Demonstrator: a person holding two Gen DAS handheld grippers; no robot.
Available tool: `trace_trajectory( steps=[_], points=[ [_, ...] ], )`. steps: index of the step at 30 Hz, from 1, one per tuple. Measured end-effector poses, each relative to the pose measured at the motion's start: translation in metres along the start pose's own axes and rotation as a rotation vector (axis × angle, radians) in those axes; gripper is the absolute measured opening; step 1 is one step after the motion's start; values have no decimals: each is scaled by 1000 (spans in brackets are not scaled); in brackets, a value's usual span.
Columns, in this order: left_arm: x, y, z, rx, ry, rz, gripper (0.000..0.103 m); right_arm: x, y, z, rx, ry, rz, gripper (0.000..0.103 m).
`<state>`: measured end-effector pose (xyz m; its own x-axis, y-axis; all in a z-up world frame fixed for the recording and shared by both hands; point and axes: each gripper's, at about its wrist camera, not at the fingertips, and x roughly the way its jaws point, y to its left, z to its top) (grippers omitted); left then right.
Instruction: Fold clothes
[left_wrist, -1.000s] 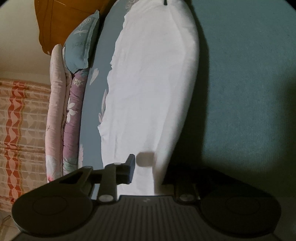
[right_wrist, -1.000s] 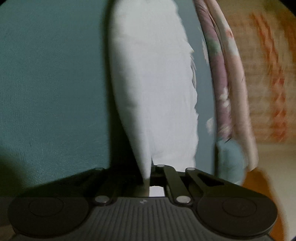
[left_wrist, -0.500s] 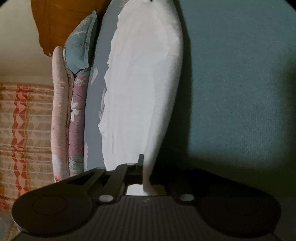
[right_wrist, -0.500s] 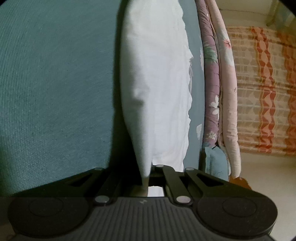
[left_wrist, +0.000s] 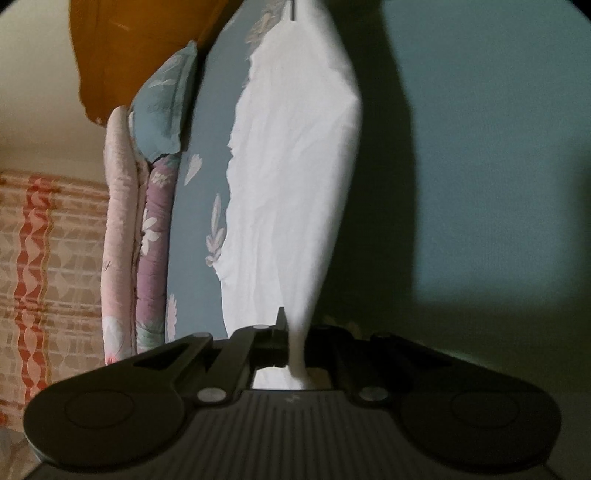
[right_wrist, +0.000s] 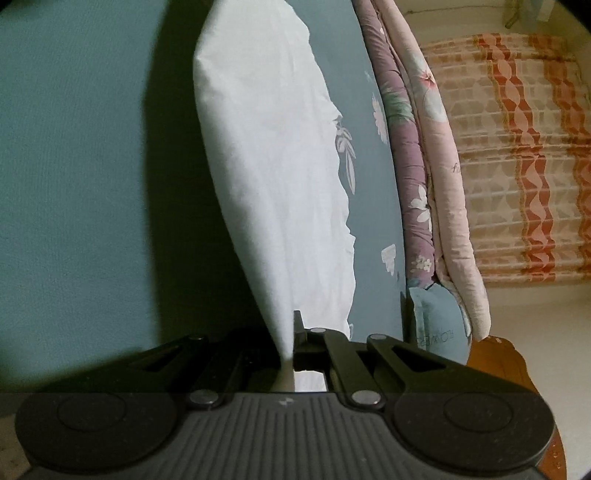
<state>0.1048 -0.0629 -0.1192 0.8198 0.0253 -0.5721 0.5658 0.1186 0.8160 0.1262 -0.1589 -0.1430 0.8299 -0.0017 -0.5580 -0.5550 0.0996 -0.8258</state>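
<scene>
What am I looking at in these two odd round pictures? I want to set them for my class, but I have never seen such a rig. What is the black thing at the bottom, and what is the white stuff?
No robot here: a person holds a two-finger gripper in each hand, and a fisheye camera on each looks forward along the fingers. One picture comes from the left gripper, the other from the right gripper; the black shapes at the bottom are the grippers themselves. The white stuff is a cloth, pinched at one end by each gripper and stretched between them over a teal surface. Beside it lie a blue flowered sheet and rolled quilts. The job is folding clothes.
</scene>
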Motion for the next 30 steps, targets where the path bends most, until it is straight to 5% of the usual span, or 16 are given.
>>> trace_trajectory(
  steps=[14, 22, 25, 30],
  points=[
    [-105, -43, -6, 57, -35, -109, 0, -103, 42, -14, 9, 10, 150, 4],
    [-133, -74, -9, 37, -46, -147, 1, -131, 70, -18, 25, 39, 209, 4],
    [-129, -79, -10, 0, -23, -184, 7, -128, 76, -20, 32, 67, 263, 14],
    [-154, -62, -23, -74, -41, -385, 13, -148, 59, -37, 79, 68, 409, 34]
  ],
)
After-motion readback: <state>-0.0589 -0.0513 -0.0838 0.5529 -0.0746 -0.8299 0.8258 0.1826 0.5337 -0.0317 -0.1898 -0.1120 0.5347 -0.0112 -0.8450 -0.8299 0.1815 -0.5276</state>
